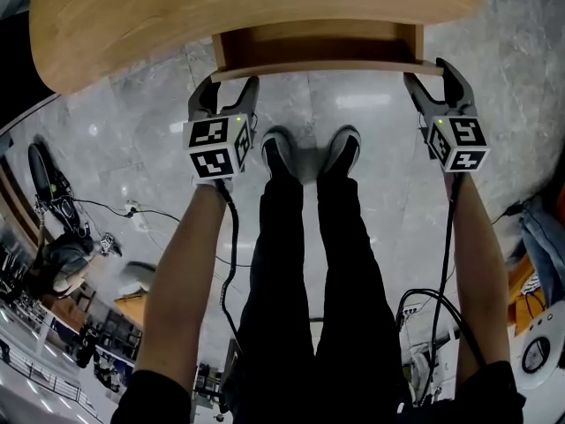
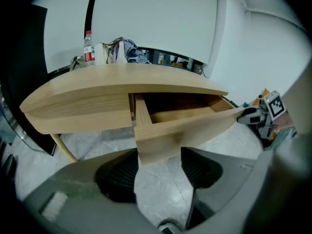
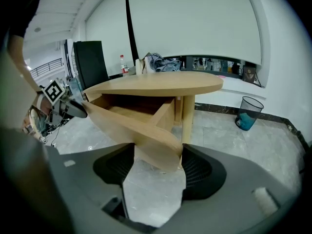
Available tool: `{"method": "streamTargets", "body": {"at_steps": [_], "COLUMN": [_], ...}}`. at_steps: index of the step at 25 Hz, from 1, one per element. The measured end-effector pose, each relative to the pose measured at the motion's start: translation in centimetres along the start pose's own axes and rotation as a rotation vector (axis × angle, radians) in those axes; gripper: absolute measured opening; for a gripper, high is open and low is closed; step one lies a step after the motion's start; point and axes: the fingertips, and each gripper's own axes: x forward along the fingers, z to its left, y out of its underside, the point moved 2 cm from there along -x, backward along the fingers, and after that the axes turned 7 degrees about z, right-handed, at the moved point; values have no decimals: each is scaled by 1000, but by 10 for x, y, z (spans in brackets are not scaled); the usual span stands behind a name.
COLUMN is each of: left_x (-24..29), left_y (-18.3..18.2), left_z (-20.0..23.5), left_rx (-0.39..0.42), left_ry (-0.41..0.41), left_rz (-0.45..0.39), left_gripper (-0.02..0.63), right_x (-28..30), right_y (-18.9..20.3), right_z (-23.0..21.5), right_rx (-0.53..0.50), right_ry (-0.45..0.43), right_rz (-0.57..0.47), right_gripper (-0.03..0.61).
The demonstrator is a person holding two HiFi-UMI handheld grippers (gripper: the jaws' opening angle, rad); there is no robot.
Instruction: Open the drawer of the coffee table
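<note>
Head view: the drawer (image 1: pixel 318 47) stands pulled out from under the counter (image 1: pixel 221 7). The left gripper (image 1: pixel 225 87) sits at the left end of the drawer's front and the right gripper (image 1: pixel 433 76) at the right end.

Left gripper view: its fingers (image 2: pixel 117 172) are clenched on the front's left corner. A bottle (image 2: pixel 88 48) stands at the counter's far edge.

Right gripper view: its fingers (image 3: pixel 200 169) grasp the front's right corner. A bin (image 3: pixel 248 112) stands on the floor beyond the counter
</note>
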Motion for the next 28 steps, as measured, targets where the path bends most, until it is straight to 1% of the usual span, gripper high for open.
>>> {"method": "streamTargets", "body": {"at_steps": [2,5,15,19,23,28], "left_x": [-3,-8,-19,-26,-32,-32], "left_y": [7,16,37,52,71,86], "left_z": [-1,-4,-12,-18,-27,-30], "left_rx": [-11,-6,-15,-6,-21,-16], "left_ry": [4,10,6,3,9,9], "left_rz": [6,10,8,26,58,87], "left_gripper": [285,285,285,285,285,285], "right_x": [-4,-10,-24,-33,-41,-43], "right_y": [7,16,34,48,64,78], "right_z": [5,10,21,29,33,39], "right_rx": [5,12,21,26,25,32], "right_ry": [1,5,23,23,20,18], "right_rz": [9,17,26,44,69,91], "right_gripper": [295,295,296,296,296,296]}}
